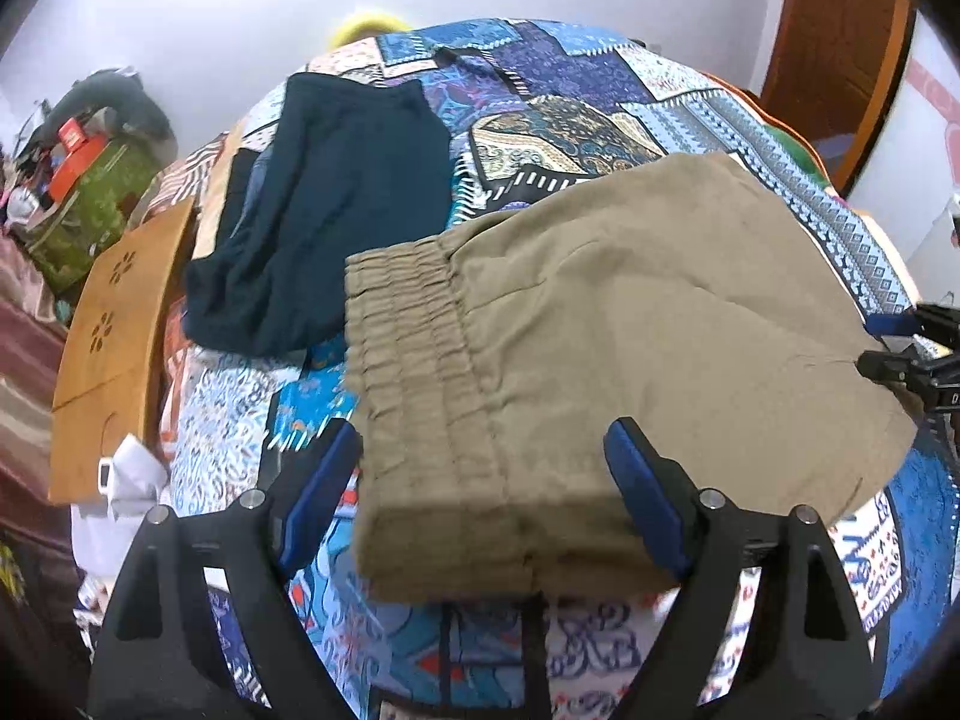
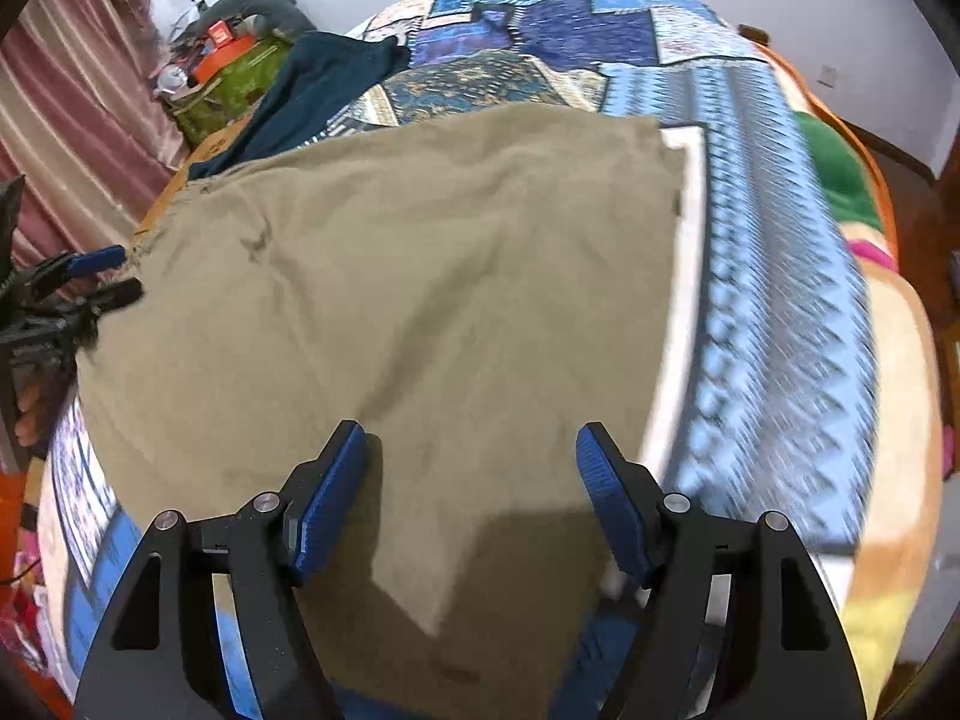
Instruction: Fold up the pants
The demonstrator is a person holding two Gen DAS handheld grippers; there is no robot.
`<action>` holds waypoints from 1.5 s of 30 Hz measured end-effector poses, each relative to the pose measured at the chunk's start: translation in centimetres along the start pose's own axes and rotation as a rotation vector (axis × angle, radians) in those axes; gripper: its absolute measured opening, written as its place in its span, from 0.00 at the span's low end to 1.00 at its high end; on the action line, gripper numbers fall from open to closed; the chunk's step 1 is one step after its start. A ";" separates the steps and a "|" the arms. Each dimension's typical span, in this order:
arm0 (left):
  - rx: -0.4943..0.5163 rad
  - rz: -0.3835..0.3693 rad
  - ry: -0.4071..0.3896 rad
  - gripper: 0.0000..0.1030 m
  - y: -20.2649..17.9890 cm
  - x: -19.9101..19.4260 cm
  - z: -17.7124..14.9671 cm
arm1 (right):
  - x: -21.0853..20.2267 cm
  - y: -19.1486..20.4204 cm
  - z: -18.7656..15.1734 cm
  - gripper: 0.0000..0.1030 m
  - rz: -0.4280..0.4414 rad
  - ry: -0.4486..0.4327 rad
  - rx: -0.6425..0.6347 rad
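Khaki pants (image 1: 600,330) lie folded on the patterned blue bedspread (image 1: 540,90), elastic waistband (image 1: 414,372) toward the left. My left gripper (image 1: 480,456) is open, hovering over the waistband corner with a finger on each side, holding nothing. My right gripper (image 2: 471,456) is open above the pants (image 2: 420,300) near their near edge, holding nothing. The right gripper shows at the right edge of the left wrist view (image 1: 912,354). The left gripper shows at the left edge of the right wrist view (image 2: 90,279).
Dark teal folded pants (image 1: 324,204) lie on the bed behind the khaki ones. An orange wooden board (image 1: 114,336) and a cluttered green box (image 1: 90,204) stand left of the bed. Pink curtain (image 2: 78,90) at left. A brown door (image 1: 840,48) at right.
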State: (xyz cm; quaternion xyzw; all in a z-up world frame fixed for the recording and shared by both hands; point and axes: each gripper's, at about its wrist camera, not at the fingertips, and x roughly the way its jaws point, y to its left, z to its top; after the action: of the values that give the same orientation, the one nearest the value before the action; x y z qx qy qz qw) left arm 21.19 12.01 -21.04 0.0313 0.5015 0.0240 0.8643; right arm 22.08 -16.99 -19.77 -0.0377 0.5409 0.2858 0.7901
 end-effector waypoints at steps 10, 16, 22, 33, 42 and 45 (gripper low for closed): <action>-0.094 0.000 -0.009 0.85 1.6 -2.3 -2.3 | -1.9 0.0 -1.3 0.67 -0.059 -0.016 -0.002; -0.171 0.008 -0.048 0.85 2.6 -4.7 -2.5 | -4.5 1.3 -0.4 0.67 -0.073 -0.106 -0.038; -0.290 -0.062 -0.081 0.85 3.5 -6.9 -2.8 | -7.4 4.2 1.3 0.67 -0.057 -0.255 -0.075; -0.369 -0.246 0.066 0.85 1.6 -3.5 -5.1 | -3.2 9.2 2.1 0.69 0.007 -0.279 -0.124; -0.482 -0.458 0.118 0.86 1.8 -0.7 -4.4 | 0.5 9.0 0.7 0.69 -0.001 -0.168 -0.133; -0.535 -0.504 0.128 0.86 2.5 0.5 -3.6 | 0.7 8.7 0.6 0.69 0.026 -0.148 -0.111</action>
State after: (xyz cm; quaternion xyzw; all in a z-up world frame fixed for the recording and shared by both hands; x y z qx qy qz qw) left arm 18.31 14.67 -22.99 -0.3216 0.5223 -0.0574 0.7877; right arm 18.46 -9.21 -17.93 -0.0530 0.4651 0.3275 0.8208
